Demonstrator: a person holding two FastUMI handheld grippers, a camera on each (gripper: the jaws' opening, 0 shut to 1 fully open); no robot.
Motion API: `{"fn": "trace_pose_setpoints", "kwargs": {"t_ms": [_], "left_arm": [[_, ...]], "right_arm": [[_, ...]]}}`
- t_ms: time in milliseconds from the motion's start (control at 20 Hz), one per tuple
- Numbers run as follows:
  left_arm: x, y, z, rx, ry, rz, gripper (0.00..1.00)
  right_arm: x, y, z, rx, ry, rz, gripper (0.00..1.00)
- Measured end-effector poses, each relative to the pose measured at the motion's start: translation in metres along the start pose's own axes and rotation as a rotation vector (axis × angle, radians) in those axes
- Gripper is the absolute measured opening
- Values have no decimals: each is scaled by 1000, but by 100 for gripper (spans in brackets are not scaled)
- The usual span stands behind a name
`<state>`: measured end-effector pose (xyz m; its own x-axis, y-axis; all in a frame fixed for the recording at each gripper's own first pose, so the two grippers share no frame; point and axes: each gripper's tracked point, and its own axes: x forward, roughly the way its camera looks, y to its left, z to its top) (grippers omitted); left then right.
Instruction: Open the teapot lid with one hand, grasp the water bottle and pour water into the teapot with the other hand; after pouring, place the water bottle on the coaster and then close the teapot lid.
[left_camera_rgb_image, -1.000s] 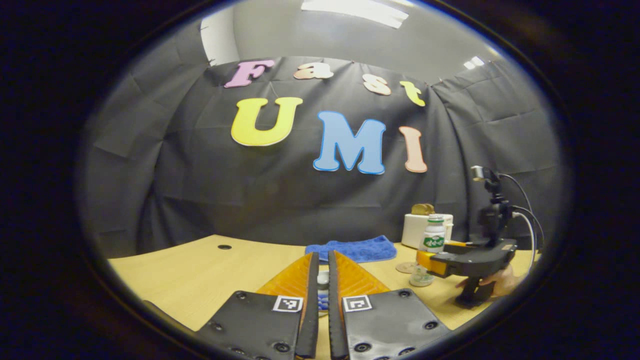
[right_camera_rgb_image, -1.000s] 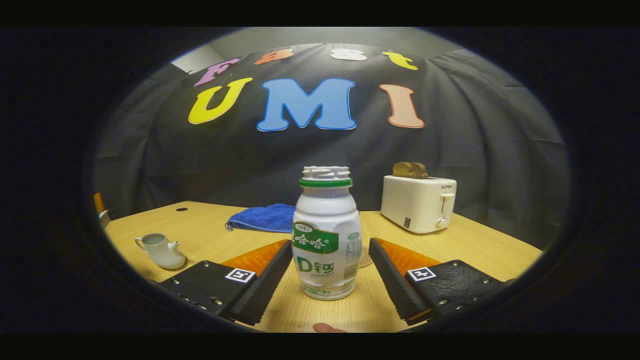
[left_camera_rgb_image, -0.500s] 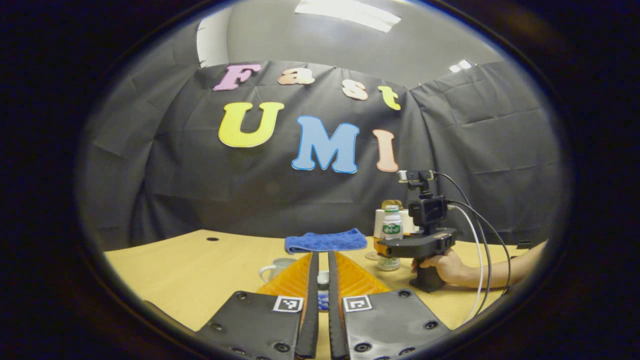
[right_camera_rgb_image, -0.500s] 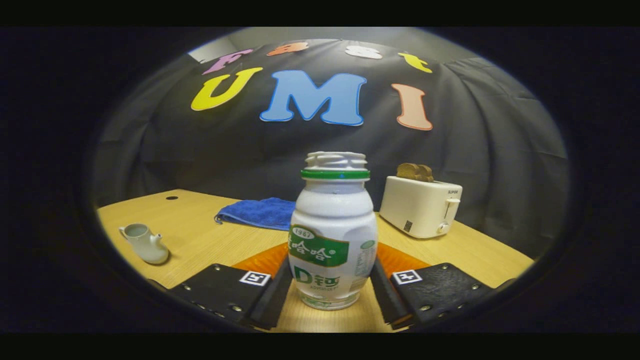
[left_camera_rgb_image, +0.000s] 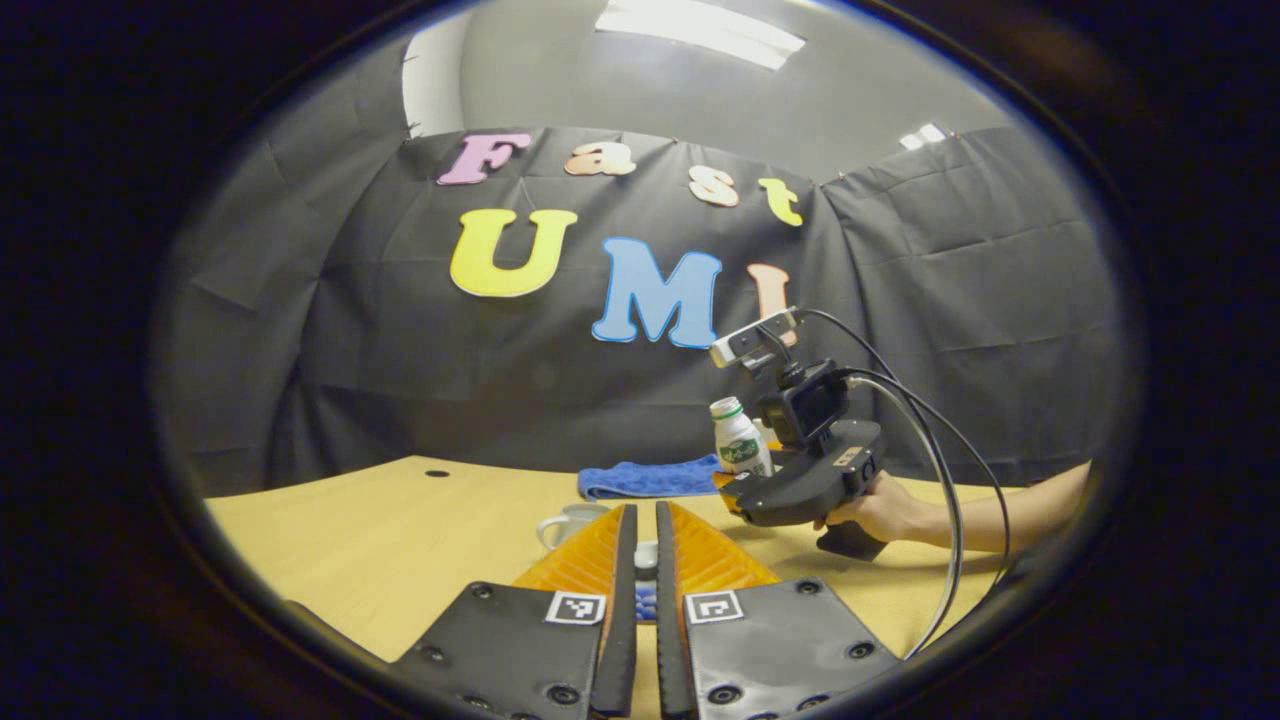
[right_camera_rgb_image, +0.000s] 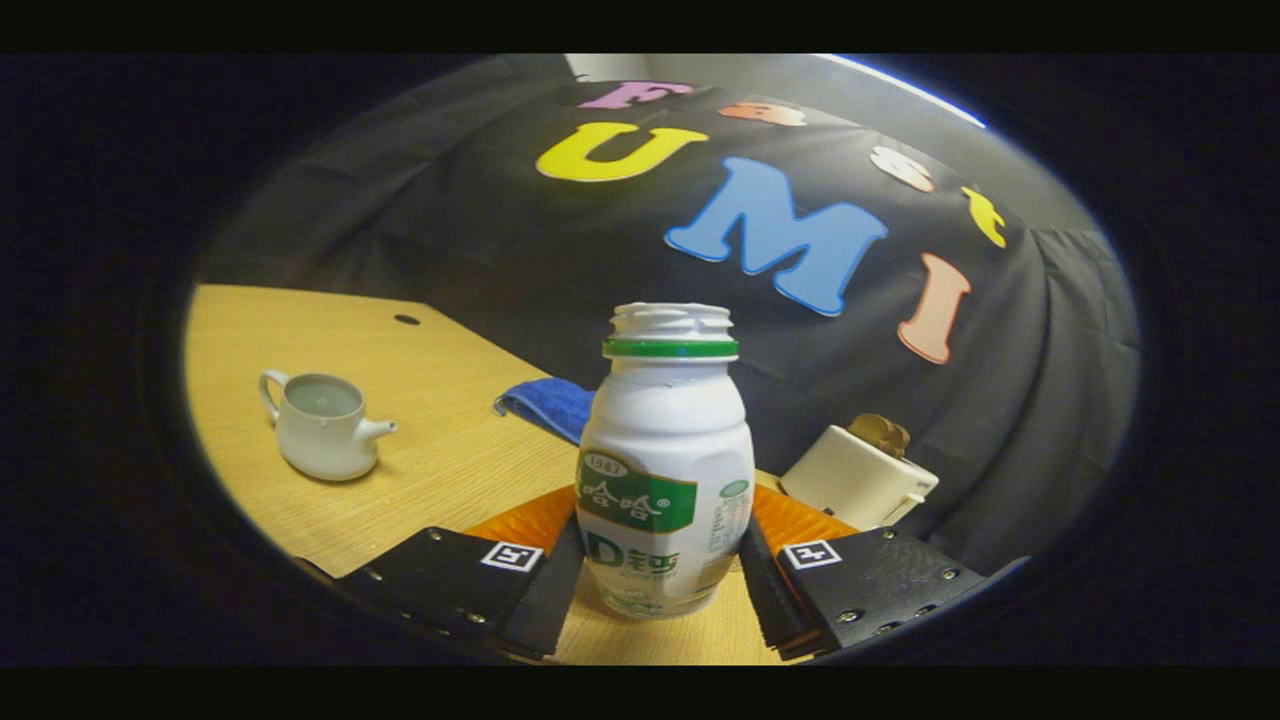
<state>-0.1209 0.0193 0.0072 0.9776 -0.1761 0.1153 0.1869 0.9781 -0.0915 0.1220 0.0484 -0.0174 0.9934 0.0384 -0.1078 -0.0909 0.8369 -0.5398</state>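
Note:
My right gripper (right_camera_rgb_image: 660, 545) is shut on the white water bottle (right_camera_rgb_image: 665, 450) with a green label; its cap is off. In the left gripper view, a hand holds that gripper (left_camera_rgb_image: 745, 490) with the bottle (left_camera_rgb_image: 738, 443) lifted off the table and tilted. The white teapot (right_camera_rgb_image: 322, 428) stands open to the left on the wooden table (right_camera_rgb_image: 450, 450). Its rim and handle (left_camera_rgb_image: 565, 522) peek out left of my left gripper's fingers. My left gripper (left_camera_rgb_image: 645, 512) is held above the table, shut on a small white piece, the teapot lid (left_camera_rgb_image: 647, 553).
A blue towel (right_camera_rgb_image: 545, 405) lies at the back of the table near the black cloth wall. A white toaster (right_camera_rgb_image: 858, 478) with bread in it stands behind the bottle to the right. Cables (left_camera_rgb_image: 950, 470) trail from the right gripper.
The right gripper closed on the bottle, then lifted it off the table and swung it left toward the teapot, tilting. The left gripper stayed shut on the lid, nearly still.

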Motion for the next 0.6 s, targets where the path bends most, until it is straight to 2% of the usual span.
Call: {"fn": "trace_pose_setpoints", "kwargs": {"t_ms": [150, 200, 500, 600], "left_arm": [[-12, 13, 1, 35, 5, 55, 12], [-14, 14, -2, 47, 6, 62, 19], [-17, 21, -5, 93, 1, 87, 19], [-17, 23, -2, 85, -4, 89, 15]], "right_arm": [[0, 14, 7, -149, -7, 7, 73], [0, 18, 12, -195, -17, 3, 73], [12, 39, 18, -462, -28, -8, 73], [11, 42, 17, -528, -25, -14, 73]]}}
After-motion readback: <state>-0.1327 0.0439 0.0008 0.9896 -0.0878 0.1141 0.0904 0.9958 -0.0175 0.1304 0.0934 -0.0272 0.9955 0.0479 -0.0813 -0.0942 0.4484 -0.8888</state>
